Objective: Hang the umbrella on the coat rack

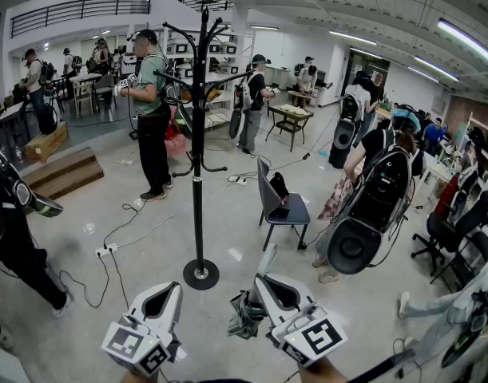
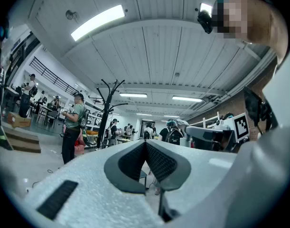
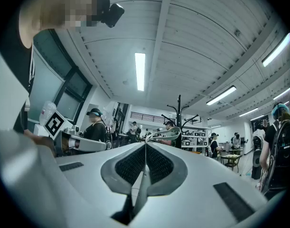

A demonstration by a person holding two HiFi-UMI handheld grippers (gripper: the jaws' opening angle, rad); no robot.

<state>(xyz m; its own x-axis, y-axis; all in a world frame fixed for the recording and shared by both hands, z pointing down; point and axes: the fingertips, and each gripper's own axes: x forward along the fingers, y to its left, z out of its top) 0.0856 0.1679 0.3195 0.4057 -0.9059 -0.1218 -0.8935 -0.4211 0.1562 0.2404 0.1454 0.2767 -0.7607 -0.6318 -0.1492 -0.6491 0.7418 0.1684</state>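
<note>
My right gripper [image 1: 267, 284] is clamped on the pale strap loop [image 3: 166, 135] of what looks like a folded dark umbrella [image 1: 246, 316], which hangs on the near side of the black coat rack [image 1: 198, 174], close to its round base. My left gripper [image 1: 165, 295], jaws pressed together on nothing, also sits on the near side of the rack's foot.

The coat rack [image 1: 198, 158] at twelve o'clock is showing smooth black metal, its round base gleaming. The umbrella [image 1: 245, 316] is hanging in dark crumpled cloth, its pale strap [image 1: 267, 258] looking smooth. The left gripper [image 1: 173, 287] and right gripper [image 1: 262, 279] are showing matt, grainy pale plastic with dark cross-hatched pads [image 2: 156, 163]. The floor [image 1: 228, 214] is shining faintly.
</note>
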